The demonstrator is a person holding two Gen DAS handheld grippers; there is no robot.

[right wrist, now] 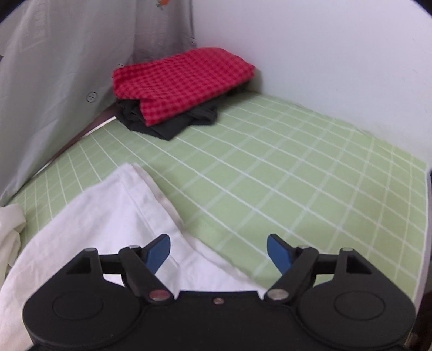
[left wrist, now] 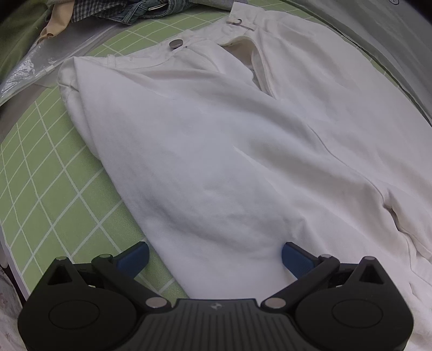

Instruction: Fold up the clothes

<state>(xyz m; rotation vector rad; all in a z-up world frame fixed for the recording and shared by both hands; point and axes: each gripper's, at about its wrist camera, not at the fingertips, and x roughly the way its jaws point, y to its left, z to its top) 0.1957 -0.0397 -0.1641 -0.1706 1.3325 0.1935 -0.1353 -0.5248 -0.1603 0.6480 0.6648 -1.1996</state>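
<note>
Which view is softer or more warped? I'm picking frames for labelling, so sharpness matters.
Left wrist view: white trousers fairly sharp, their metal button crisp; green grid mat lines bow strongly toward the edges. Right wrist view: softer overall, the red checked cloth slightly smeared, grid lines curved too. Both: even light, faint shadows, no glare.

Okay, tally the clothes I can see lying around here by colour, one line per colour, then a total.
White: 1, the white cotton trousers with a metal button
Red: 1, the folded red checked cloth
Black: 1, the black garment under it
Blue: 1, the blue denim piece
Dark plaid: 1, the checked fabric beside the denim
Total: 5
</note>
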